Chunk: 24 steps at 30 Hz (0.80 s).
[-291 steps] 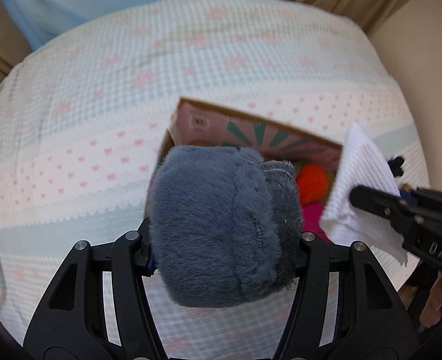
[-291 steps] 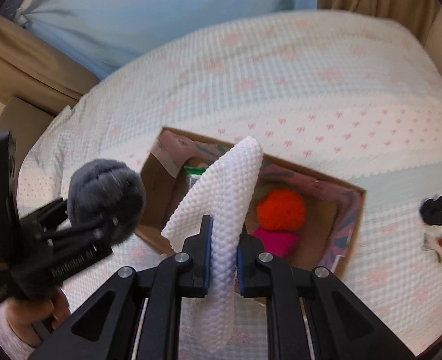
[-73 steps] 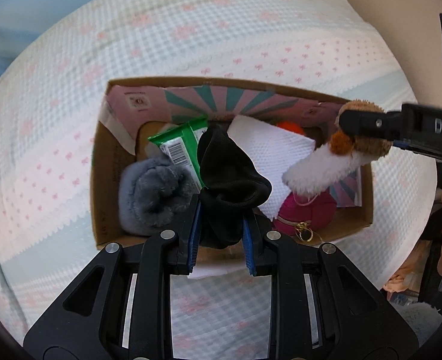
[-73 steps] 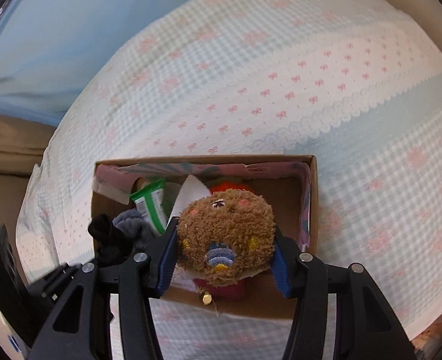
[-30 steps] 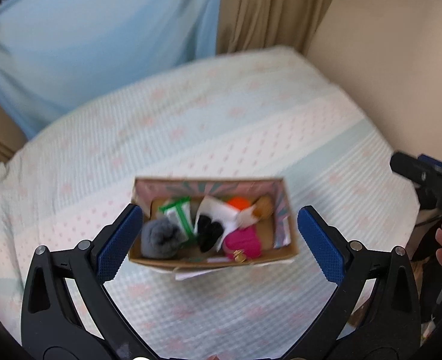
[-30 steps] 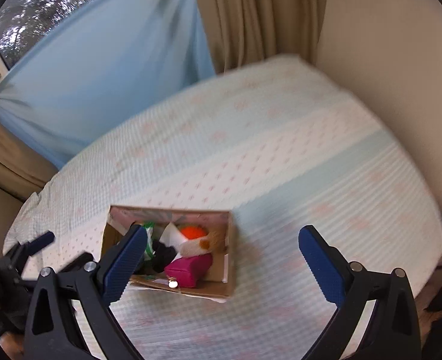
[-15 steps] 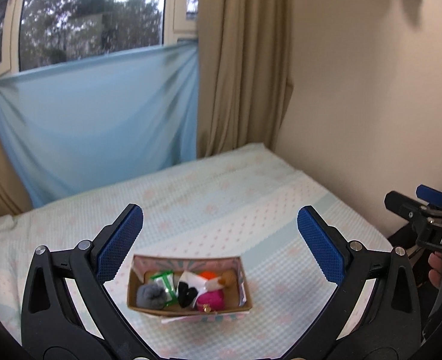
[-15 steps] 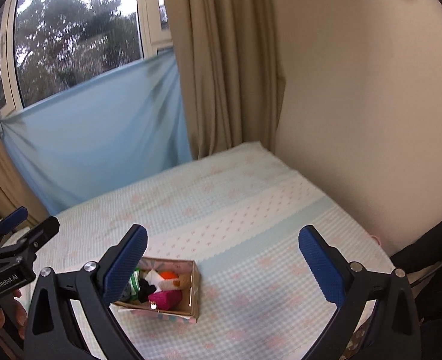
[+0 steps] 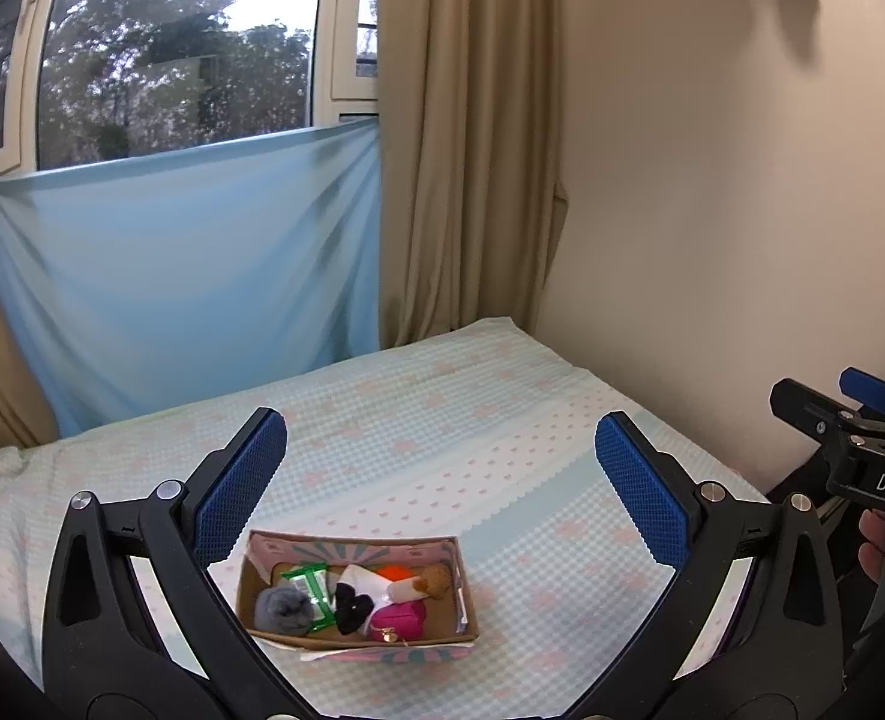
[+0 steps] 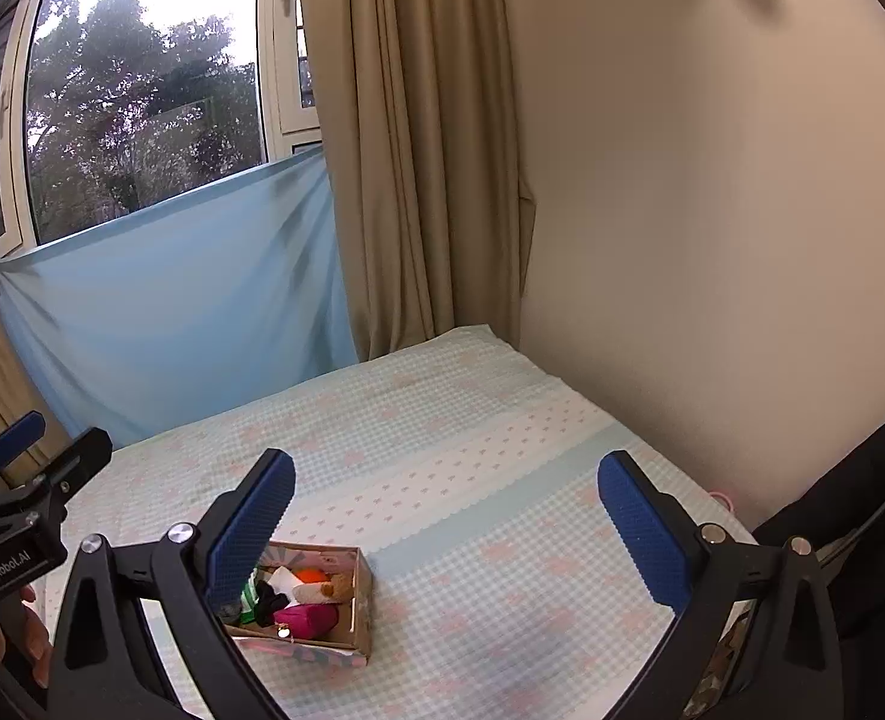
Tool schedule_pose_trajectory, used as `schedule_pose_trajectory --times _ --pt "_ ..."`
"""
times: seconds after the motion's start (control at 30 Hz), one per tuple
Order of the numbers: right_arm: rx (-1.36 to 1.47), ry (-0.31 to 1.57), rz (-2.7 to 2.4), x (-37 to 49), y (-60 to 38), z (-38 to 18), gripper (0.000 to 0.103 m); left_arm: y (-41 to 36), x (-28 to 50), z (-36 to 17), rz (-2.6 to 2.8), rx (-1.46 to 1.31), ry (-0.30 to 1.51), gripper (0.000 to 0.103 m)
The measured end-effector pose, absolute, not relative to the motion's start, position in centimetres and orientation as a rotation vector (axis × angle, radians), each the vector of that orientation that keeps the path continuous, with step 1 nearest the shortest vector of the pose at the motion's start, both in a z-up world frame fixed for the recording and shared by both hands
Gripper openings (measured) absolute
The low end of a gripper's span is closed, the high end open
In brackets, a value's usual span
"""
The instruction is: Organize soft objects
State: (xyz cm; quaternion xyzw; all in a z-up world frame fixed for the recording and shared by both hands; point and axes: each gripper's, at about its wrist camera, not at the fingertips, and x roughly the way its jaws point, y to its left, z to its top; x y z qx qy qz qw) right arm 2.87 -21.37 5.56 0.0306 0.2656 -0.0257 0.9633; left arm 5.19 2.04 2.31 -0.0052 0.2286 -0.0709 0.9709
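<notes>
Two grippers hang high above the bed, both with jaws spread wide and nothing between the blue pads: the left gripper and the right gripper. Below them a shallow cardboard box sits on the pale green and white checked bedspread with pink bows, toward the near edge of the bed. Inside the box, from the left wrist view, a grey fluffy toy lies at the left end, a green packet leans beside it, a black sock-like bundle sits in the middle, a white knitted cloth lies behind it, a magenta pouch with a small gold ring rests at the front, an orange pompom shows at the back, and a brown and white plush toy lies across toward the right end. The things touch one another and fill most of the box. In the right wrist view the same box sits partly behind the left finger. Beyond the bed a light blue sheet covers the lower window, beige curtains hang beside it, and a cream wall stands on the right.
</notes>
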Motion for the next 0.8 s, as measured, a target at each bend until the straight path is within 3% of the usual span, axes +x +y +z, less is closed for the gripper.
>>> schedule_pose_trajectory --times 0.8 --pt "0.058 0.506 -0.055 2.6 -21.9 5.6 0.101 0.6 4.4 2.8 -0.128 0.019 0.427 0.102"
